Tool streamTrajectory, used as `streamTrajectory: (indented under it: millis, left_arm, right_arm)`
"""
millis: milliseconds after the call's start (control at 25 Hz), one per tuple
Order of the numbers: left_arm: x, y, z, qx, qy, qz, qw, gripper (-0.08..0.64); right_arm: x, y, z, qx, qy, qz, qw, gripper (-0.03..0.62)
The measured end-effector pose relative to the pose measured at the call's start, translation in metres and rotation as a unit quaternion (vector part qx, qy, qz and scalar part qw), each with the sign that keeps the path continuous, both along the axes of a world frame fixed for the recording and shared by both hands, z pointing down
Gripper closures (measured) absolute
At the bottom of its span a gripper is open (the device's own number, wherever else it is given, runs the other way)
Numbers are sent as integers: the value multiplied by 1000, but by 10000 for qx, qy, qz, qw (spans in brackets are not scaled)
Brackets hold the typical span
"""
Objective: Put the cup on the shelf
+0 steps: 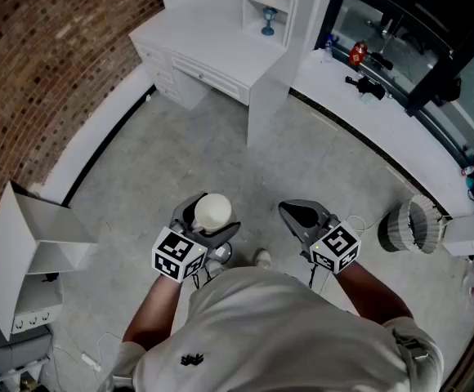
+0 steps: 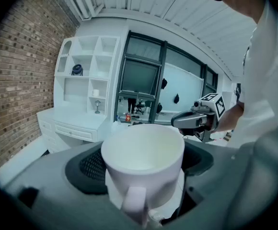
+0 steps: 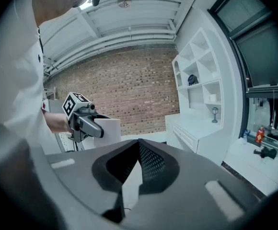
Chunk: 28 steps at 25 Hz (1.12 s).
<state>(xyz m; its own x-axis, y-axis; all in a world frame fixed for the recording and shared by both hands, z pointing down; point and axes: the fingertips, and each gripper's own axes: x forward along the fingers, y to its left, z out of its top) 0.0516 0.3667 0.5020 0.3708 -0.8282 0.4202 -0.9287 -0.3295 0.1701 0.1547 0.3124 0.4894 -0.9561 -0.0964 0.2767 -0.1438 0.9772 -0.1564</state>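
Head view: a grey floor runs between a brick wall (image 1: pixel 49 64) on the left and a window counter (image 1: pixel 384 129) on the right. A white shelf unit (image 1: pixel 282 2) above a desk (image 1: pixel 212 35) stands at the far end, well apart from the person. The left gripper (image 1: pixel 207 217) holds the white cup (image 1: pixel 213 211) near the body. The right gripper (image 1: pixel 296 214) hangs just to its right.

Left gripper view: the jaws stand wide, pads pressed on the cup's sides. The cup is upright, with its handle toward the camera.

Right gripper view: the jaws meet at the tips, with nothing between them.

Procedure: the step in hand appears to be the carry. Hold the cup level and maintain pad pressure. Approach the shelf unit squarely and select a bare compartment. Seat the base fully before releasing.

Count: one cup, two grippers, one shelf unit. The shelves carry three items: one dark round object (image 2: pixel 77 70), one small mug (image 2: pixel 96 93), one goblet (image 2: pixel 97 106).
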Motion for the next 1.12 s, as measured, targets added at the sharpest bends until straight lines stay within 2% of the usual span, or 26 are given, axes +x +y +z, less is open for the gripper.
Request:
streamTrajectory:
  millis: [560,640,760,880,960,1120]
  left_arm:
    - [63,-76,2,12,-143,-70,9999,126]
    - [62,-81,-1,11,-187,-29,9998,126]
    - [53,-98,-9,75,-247,14,9997,126]
    - [45,-117,-13,87,-259,53,9996,126]
    - [36,-132,-15,117,-260,105,9995,126]
    - [8,-169,-23,220,-232,259,9992,126]
  right_arm:
    - [69,-64,24,-34,-34,6,10000,580]
    - [73,-67,26,-18,-67,82,9999,576]
    - [74,-79,27,-58,-88,209,9997,526]
    - [77,-90,35,-176,-50,366,9992,529]
    - [74,-101,38,-172,-14,460,9988,556]
    - [50,-131,35,-102,41,682,9976,580]
